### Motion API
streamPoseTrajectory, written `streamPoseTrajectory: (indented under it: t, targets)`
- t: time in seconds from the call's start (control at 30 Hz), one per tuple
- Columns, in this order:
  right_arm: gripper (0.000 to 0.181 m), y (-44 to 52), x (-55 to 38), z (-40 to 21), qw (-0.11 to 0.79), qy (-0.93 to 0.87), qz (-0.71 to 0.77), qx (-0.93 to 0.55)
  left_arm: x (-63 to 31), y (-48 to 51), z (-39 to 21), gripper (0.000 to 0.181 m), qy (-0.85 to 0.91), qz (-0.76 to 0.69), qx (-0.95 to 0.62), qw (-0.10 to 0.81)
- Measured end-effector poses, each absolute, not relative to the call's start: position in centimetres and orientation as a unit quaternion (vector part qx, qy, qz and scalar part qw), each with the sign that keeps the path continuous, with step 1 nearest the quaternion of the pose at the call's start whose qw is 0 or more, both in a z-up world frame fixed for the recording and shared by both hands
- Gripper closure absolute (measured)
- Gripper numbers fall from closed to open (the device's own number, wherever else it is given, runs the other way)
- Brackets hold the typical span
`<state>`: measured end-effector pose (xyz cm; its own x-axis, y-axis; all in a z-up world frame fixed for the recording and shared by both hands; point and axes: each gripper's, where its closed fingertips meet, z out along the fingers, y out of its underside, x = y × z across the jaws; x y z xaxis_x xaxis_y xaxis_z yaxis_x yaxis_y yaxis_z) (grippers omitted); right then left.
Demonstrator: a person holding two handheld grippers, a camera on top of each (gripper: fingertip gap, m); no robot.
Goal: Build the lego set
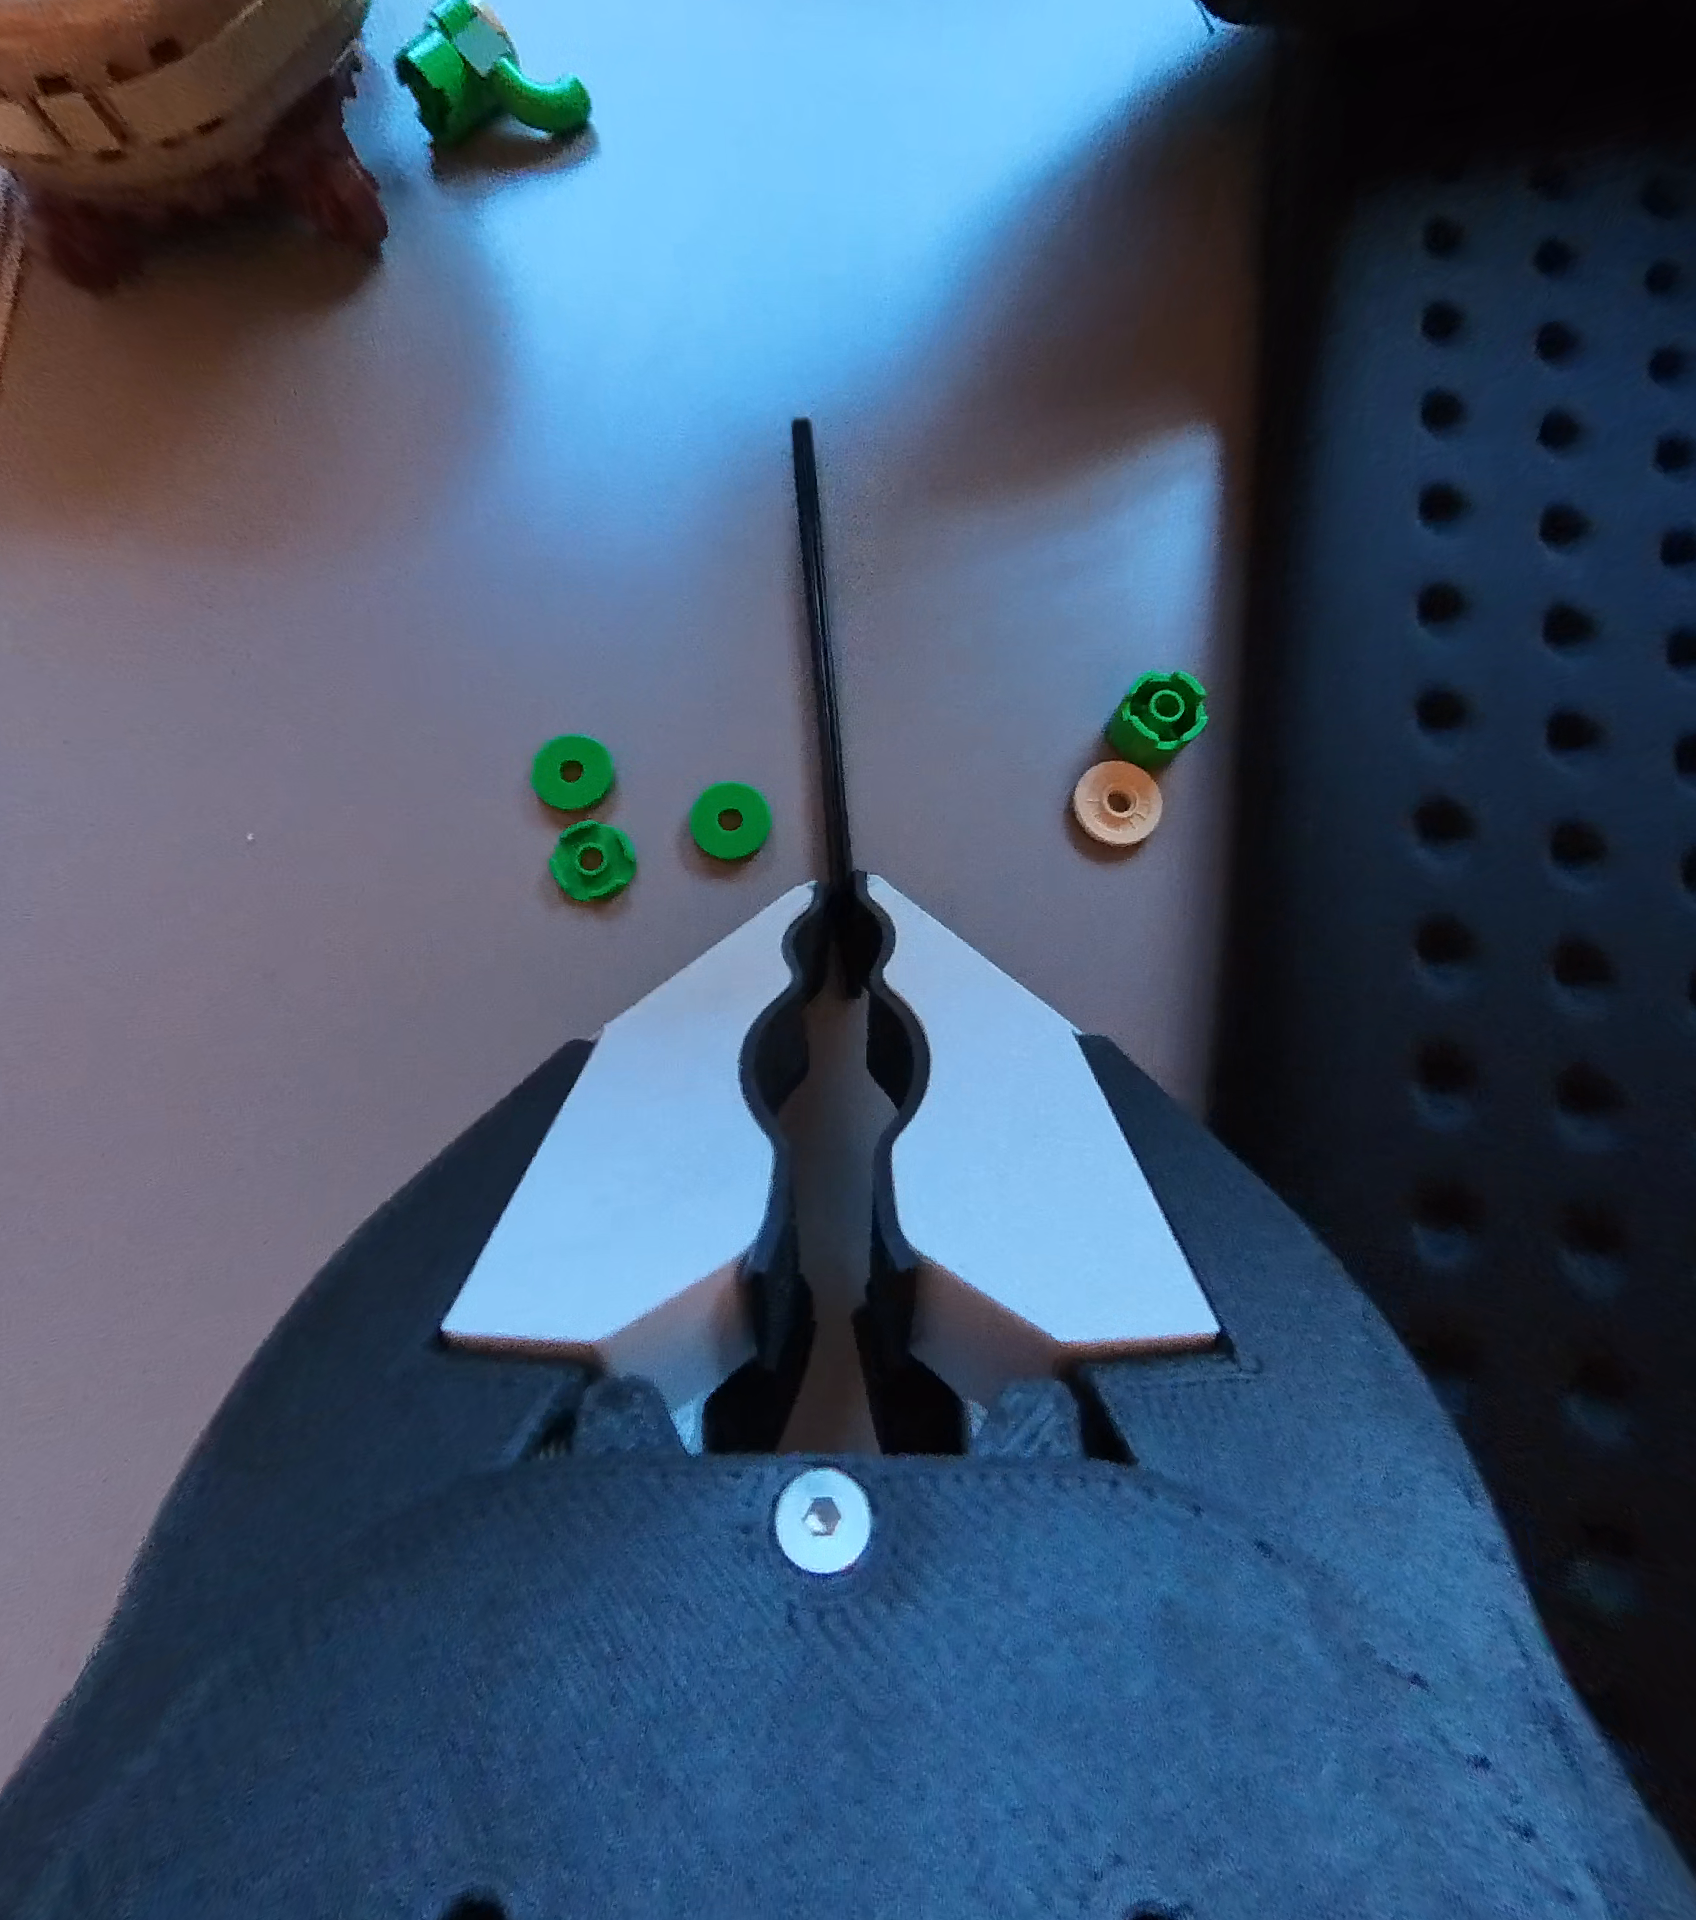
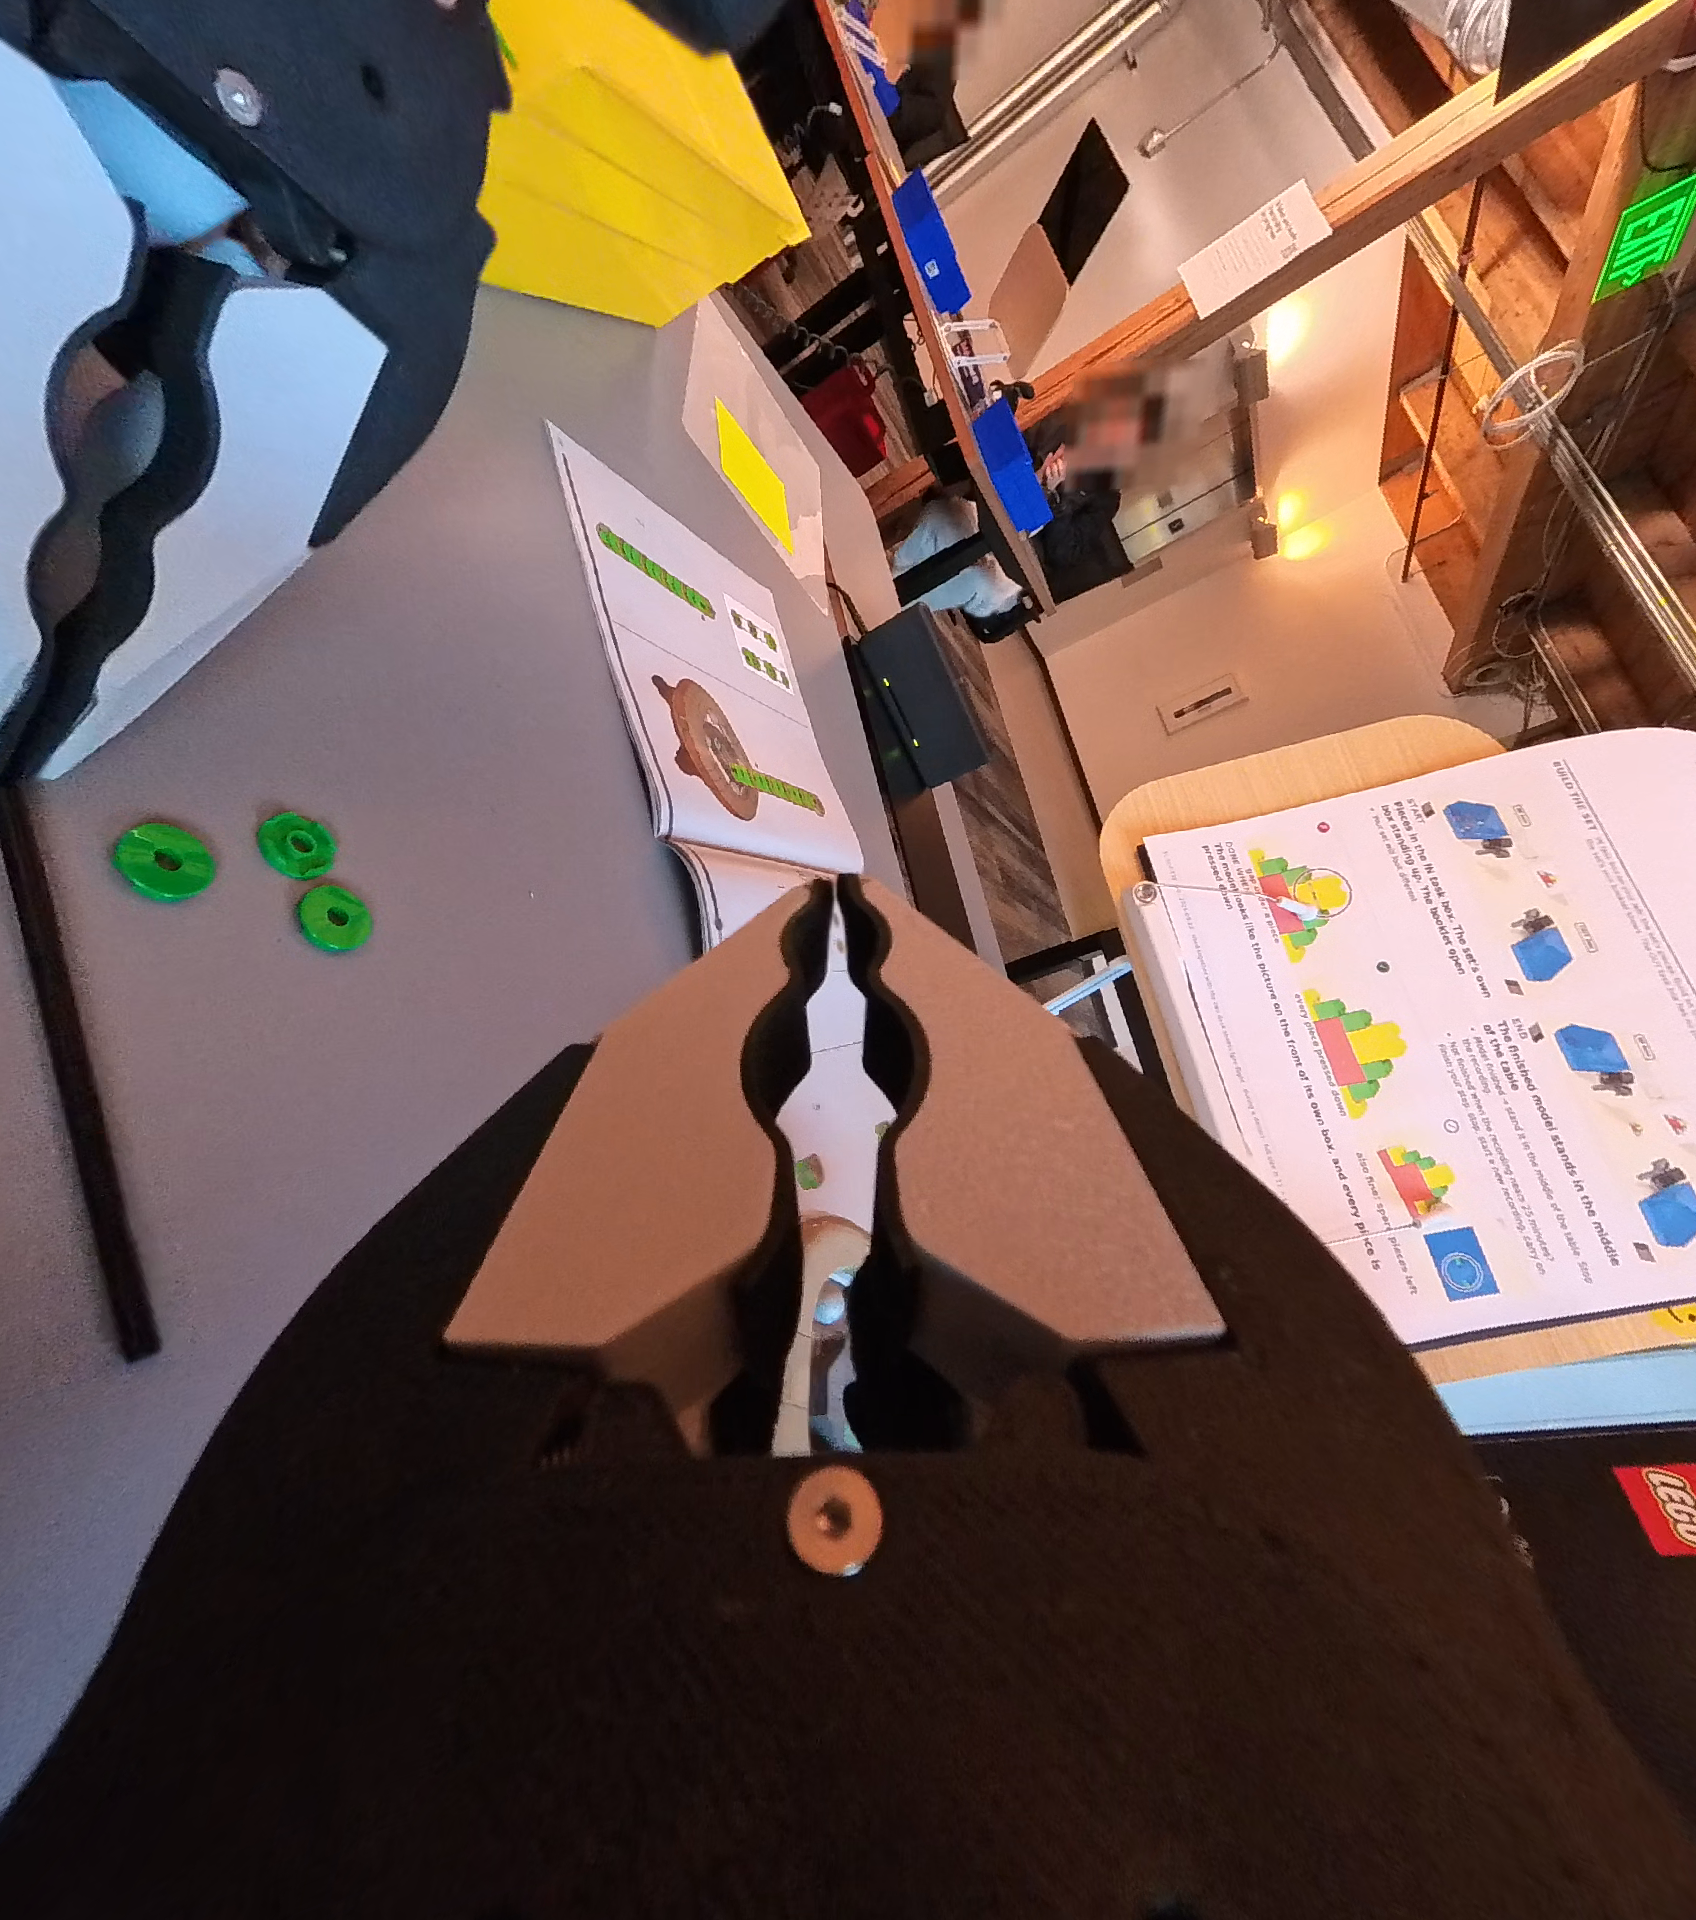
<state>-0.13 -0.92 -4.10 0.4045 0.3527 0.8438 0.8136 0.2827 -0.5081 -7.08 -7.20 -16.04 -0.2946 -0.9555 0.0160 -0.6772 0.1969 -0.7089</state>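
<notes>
My left gripper [image 1: 839, 894] is shut on one end of a thin black rod [image 1: 816, 644], which points away from me over the grey table [image 1: 304, 623]. The right wrist view shows this gripper [image 2: 2, 774] at the top left, with the rod [image 2: 70, 1060] low along the table. Two flat green round pieces [image 1: 572, 772] [image 1: 731, 820] and a green notched one [image 1: 592, 860] lie left of the rod. A green round brick [image 1: 1156, 717] and a tan round piece [image 1: 1118, 801] lie to its right. My right gripper [image 2: 836, 888] is shut, above the open instruction booklet [image 2: 719, 675].
A tan woven pot on a dark red base [image 1: 127, 104] and a green curved assembly [image 1: 485, 78] sit at the far side. A black perforated surface [image 1: 1550, 727] fills the right. A yellow box [image 2: 615, 156], a printed sheet [image 2: 1498, 1039] and a black box [image 2: 1654, 1558] stand around. About 15 centimetres separates my left fingertips from my right. To the tan round piece [image 1: 1118, 801]: left tips about 5 centimetres, right tips about 20 centimetres.
</notes>
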Motion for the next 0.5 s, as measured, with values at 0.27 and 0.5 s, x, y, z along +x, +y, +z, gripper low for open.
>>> streamPoseTrajectory:
  t: [0.27,0.5]
  targets:
    - [0.181,-0.8,0.7,-2.7,0.639,-0.483,-0.200,-0.565,-7.0,-1.8,-8.8,0.180,0.623,-0.357,-0.568,0.402]
    - [0.180,0.2,3.3,-1.4,0.653,-0.415,-0.212,-0.597,-8.0,-0.9,-6.2,0.179,0.576,-0.404,-0.566,0.429]
